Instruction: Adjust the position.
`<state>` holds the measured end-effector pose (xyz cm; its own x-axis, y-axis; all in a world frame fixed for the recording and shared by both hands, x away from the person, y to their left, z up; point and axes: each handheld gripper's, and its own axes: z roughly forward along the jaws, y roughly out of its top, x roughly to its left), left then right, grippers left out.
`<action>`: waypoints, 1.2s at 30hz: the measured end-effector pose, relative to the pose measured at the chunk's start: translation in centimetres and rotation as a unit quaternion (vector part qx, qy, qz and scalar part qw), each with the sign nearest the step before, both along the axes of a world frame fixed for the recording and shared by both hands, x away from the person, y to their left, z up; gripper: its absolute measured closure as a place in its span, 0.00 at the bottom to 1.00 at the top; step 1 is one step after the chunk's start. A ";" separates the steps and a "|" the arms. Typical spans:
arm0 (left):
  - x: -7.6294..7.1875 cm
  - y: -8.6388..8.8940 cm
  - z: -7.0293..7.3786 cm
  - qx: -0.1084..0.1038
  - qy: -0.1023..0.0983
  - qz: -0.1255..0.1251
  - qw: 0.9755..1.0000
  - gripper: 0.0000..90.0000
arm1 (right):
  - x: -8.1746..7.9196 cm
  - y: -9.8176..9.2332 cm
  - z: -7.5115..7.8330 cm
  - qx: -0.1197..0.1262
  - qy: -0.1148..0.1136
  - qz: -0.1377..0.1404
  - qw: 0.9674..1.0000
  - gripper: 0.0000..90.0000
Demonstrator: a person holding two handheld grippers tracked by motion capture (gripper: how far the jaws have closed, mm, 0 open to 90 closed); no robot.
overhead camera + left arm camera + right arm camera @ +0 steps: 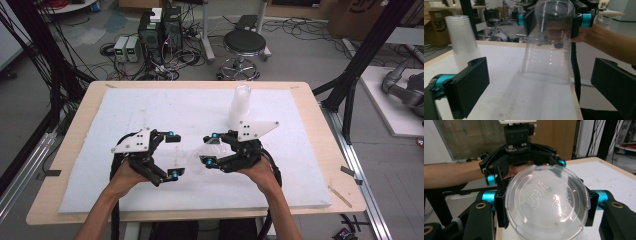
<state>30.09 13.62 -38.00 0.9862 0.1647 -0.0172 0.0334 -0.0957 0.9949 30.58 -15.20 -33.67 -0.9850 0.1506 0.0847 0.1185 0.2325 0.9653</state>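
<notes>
**Clear cup held above white mat**

On the bench (310, 100), the right gripper (213, 149) has its jaws clamped on a clear plastic cup (202, 155), held sideways over the white mat (165, 107). The left gripper (173, 155), just beside the cup, faces it with jaws apart. A stack of cups (240, 105) stands upright on the mat beyond the right gripper.

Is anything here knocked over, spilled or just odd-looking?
Nothing spilled. The one oddity: the clear cup is held on its side in the right gripper, not standing. The cup stack stands upright behind it.
</notes>
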 end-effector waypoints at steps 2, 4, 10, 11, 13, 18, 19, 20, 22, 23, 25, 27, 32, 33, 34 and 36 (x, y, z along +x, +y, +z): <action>0.0 -0.9 0.2 -0.002 -0.002 -0.011 1.000 0.02 | 0.0 -0.1 0.1 0.006 0.001 0.002 1.000 0.45; 0.1 -1.7 0.2 -0.004 -0.003 -0.019 1.000 0.02 | 0.0 -0.2 0.1 0.010 0.002 0.003 1.000 0.45; 0.2 -3.4 0.1 -0.009 0.003 -0.031 0.999 0.02 | -0.1 -0.2 0.1 0.019 0.006 0.008 1.000 0.45; 0.2 -3.6 0.1 -0.008 0.006 -0.032 0.999 0.02 | -0.1 -0.2 0.1 0.023 0.005 0.009 1.000 0.45; 0.3 -3.9 0.0 -0.005 0.006 -0.035 0.999 0.02 | -0.1 -0.2 0.2 0.027 0.005 0.012 1.000 0.45; 0.2 -4.3 -0.1 -0.007 -0.003 -0.042 0.999 0.12 | 0.0 0.0 0.1 0.032 0.009 0.020 0.999 0.45; 0.2 -4.3 -0.1 -0.008 -0.003 -0.042 0.999 0.12 | 0.0 0.0 0.0 0.033 0.010 0.021 0.999 0.45; 0.2 -4.3 -0.1 -0.007 -0.003 -0.042 0.999 0.12 | 0.0 0.0 0.0 0.033 0.009 0.022 0.999 0.45; 0.2 -4.3 -0.1 -0.006 -0.004 -0.041 0.999 0.15 | 0.0 0.1 -0.1 0.032 0.010 0.021 0.999 0.45; 0.2 -4.3 -0.1 -0.006 -0.004 -0.041 0.999 0.16 | 0.0 0.1 -0.1 0.034 0.010 0.022 0.999 0.45; 0.2 -4.3 -0.1 -0.007 -0.003 -0.040 0.999 0.17 | 0.0 0.1 -0.1 0.036 0.010 0.025 0.999 0.45; 0.2 -4.2 -0.1 -0.008 -0.003 -0.041 0.999 0.17 | 0.0 0.1 -0.1 0.039 0.011 0.027 0.999 0.45; 0.1 -4.0 -0.4 -0.007 -0.002 -0.042 0.999 0.20 | 0.0 0.1 -0.1 0.043 0.014 0.028 0.999 0.45; 0.1 -3.9 -0.4 -0.006 -0.002 -0.043 0.999 0.20 | 0.0 0.1 -0.1 0.044 0.014 0.028 0.999 0.45; 0.2 -3.8 -0.4 -0.006 -0.004 -0.043 0.999 0.23 | 0.0 0.1 -0.1 0.044 0.015 0.029 0.999 0.45; 0.2 -3.7 -0.5 -0.003 -0.007 -0.040 0.999 0.31 | 0.0 0.1 -0.1 0.045 0.014 0.029 0.998 0.45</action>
<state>30.27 9.96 -38.46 0.9964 0.0850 -0.0044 0.0122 -0.0915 0.9957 30.55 -15.07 -33.75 -0.9888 0.0843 0.1235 0.1353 0.1530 0.9789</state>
